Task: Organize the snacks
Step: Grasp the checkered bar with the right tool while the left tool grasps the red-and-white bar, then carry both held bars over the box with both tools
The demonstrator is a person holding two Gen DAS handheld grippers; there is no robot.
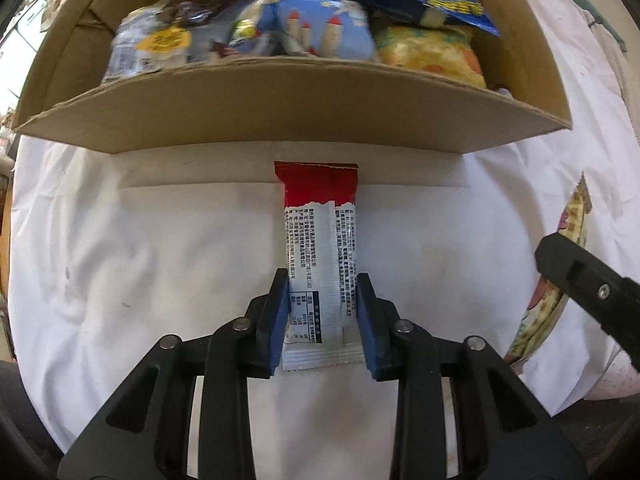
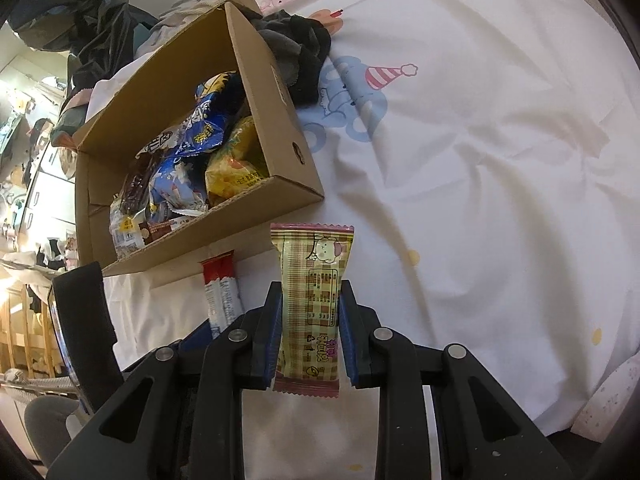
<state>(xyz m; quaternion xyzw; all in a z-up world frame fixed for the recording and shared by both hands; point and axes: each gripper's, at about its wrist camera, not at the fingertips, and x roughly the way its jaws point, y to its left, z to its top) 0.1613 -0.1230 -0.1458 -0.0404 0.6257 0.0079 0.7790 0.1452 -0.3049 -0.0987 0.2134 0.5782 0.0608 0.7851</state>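
The left gripper has its blue pads closed on the lower part of a red and white bar, which lies flat on the white sheet just in front of the box. The right gripper pinches a checked yellow packet near its lower half and holds it above the sheet, beside the box.

Both wrappers look light, thin and a little slippery, so I think a grip across the middle of the body is safer than on the crimped ends. The contents may crush if pressed hard.

The bar shows small printed text and a table, too small to read. The packet has a cartoon figure and pink characters I cannot read.
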